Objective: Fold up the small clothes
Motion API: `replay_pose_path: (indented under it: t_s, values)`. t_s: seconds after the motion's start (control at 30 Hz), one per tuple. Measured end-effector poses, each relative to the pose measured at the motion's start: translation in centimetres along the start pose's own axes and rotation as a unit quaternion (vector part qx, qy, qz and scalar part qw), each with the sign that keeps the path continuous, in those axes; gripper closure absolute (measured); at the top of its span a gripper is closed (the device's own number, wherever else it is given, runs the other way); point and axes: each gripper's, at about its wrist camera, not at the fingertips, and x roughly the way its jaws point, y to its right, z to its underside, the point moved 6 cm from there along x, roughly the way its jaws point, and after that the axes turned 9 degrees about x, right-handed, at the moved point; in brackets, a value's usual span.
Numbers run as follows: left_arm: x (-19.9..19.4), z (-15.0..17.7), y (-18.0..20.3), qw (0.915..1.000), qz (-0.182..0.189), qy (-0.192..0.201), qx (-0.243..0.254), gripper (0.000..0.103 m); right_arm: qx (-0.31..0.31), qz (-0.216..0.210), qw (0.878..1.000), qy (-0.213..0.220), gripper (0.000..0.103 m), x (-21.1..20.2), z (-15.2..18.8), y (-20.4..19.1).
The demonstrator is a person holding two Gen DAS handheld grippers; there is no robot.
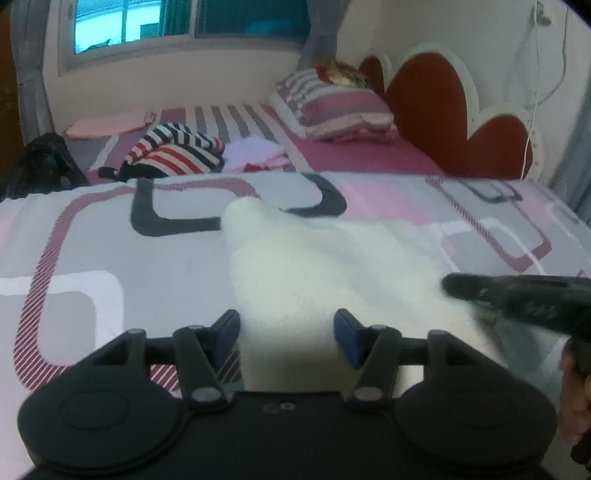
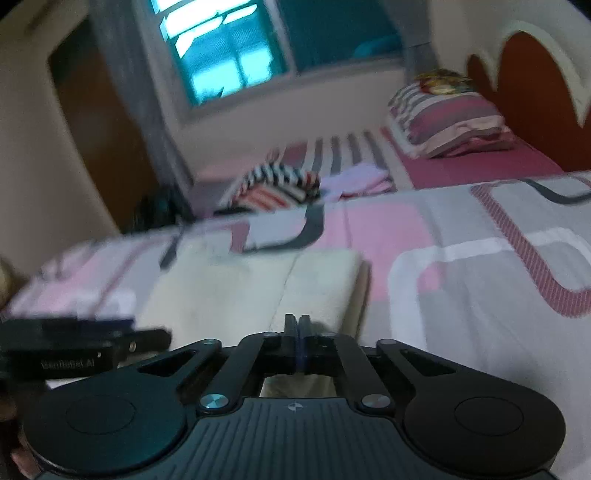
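A small cream-white garment [image 1: 314, 266] lies flat on the patterned bedspread [image 1: 110, 251]. My left gripper [image 1: 287, 338] is open, its blue pads either side of the garment's near edge. In the right wrist view the same garment [image 2: 229, 291] lies ahead, with a fold line down its middle. My right gripper [image 2: 296, 341] is shut at the garment's near edge; whether cloth is pinched between the pads is hidden. The right gripper also shows in the left wrist view [image 1: 517, 295], on the garment's right side. The left gripper shows at the left in the right wrist view [image 2: 74, 343].
A heap of striped clothes [image 1: 177, 151] and a pale pink garment [image 1: 255, 155] lie on the far bed. A striped pillow [image 1: 340, 107] rests by the red headboard [image 1: 443, 110]. A dark bag [image 1: 40, 166] sits at the left. A window [image 1: 147, 22] is behind.
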Motion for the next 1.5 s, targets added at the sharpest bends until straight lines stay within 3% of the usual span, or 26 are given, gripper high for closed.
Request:
replay_pose_path:
  t_s: [0.07, 0.2, 0.37, 0.47, 0.57, 0.7, 0.83, 0.87, 0.9, 0.93, 0.97, 1.07, 1.13, 1.23, 1.37, 1.5]
  values:
    - [0.5, 0.0, 0.2, 1.0000, -0.004, -0.005, 0.007, 0.046, -0.027, 0.029, 0.999, -0.024, 0.103, 1.8, 0.7, 0.1]
    - [0.1, 0.4, 0.0, 0.9999, -0.006, -0.005, 0.007, 0.045, -0.026, 0.036, 0.999, -0.023, 0.103, 2.0, 1.3, 0.1]
    - [-1.8, 0.7, 0.3, 0.9996, -0.014, 0.002, 0.023, 0.046, -0.043, 0.016, 0.999, 0.000, 0.103, -1.7, 1.8, -1.6]
    - [-2.8, 1.4, 0.9, 0.9996, -0.013, -0.001, 0.027, 0.046, -0.046, 0.005, 0.999, -0.008, 0.103, -3.2, 3.0, -2.6]
    - [-4.1, 3.0, 1.7, 0.9995, -0.008, -0.007, 0.028, 0.046, -0.044, -0.001, 0.999, -0.021, 0.103, -4.5, 4.8, -3.1]
    - [-4.8, 7.5, 2.9, 0.9985, -0.004, -0.042, 0.035, 0.044, -0.065, 0.021, 0.994, -0.085, 0.103, -3.8, 8.9, -2.6]
    - [-6.5, 8.9, 2.5, 0.9991, -0.004, -0.035, 0.023, 0.039, -0.041, 0.012, 0.996, -0.077, 0.103, -4.8, 9.3, -2.4]
    - [-6.9, 8.5, 2.2, 0.9994, -0.003, -0.027, 0.019, 0.039, -0.034, 0.011, 0.997, -0.072, 0.096, -5.2, 9.0, -2.4]
    - [-7.2, 8.0, 1.8, 0.9998, -0.001, -0.015, 0.013, 0.034, -0.025, 0.013, 0.998, -0.060, 0.082, -5.6, 8.5, -2.3]
    - [-7.4, 7.4, 1.3, 1.0000, -0.003, -0.005, 0.008, 0.030, -0.018, 0.013, 0.999, -0.045, 0.037, -6.0, 7.9, -2.2]
    - [-7.5, 6.8, 0.8, 1.0000, -0.005, 0.006, 0.003, 0.023, -0.010, 0.006, 1.000, -0.024, 0.025, -6.4, 7.2, -2.0]
    - [-7.0, 4.7, -1.1, 0.9990, 0.016, 0.025, -0.033, 0.020, 0.033, -0.025, 0.999, -0.015, 0.026, -6.2, 5.2, -1.1]
    - [-5.8, 3.9, -2.4, 0.9959, 0.045, 0.017, -0.076, 0.021, 0.064, -0.040, 0.997, -0.017, 0.032, -5.4, 3.9, -0.2]
    - [-4.0, 3.5, -3.8, 0.9884, 0.089, 0.001, -0.123, 0.022, 0.132, -0.060, 0.989, -0.028, 0.033, -3.9, 2.7, 1.9]
    - [-1.8, 4.3, -4.5, 0.9784, 0.132, -0.028, -0.157, 0.023, 0.196, -0.093, 0.975, -0.047, 0.033, -2.2, 1.7, 3.9]
    - [-0.1, 4.7, -4.3, 0.9793, 0.133, -0.035, -0.148, 0.025, 0.240, -0.112, 0.962, -0.067, 0.033, -0.6, 1.5, 5.6]
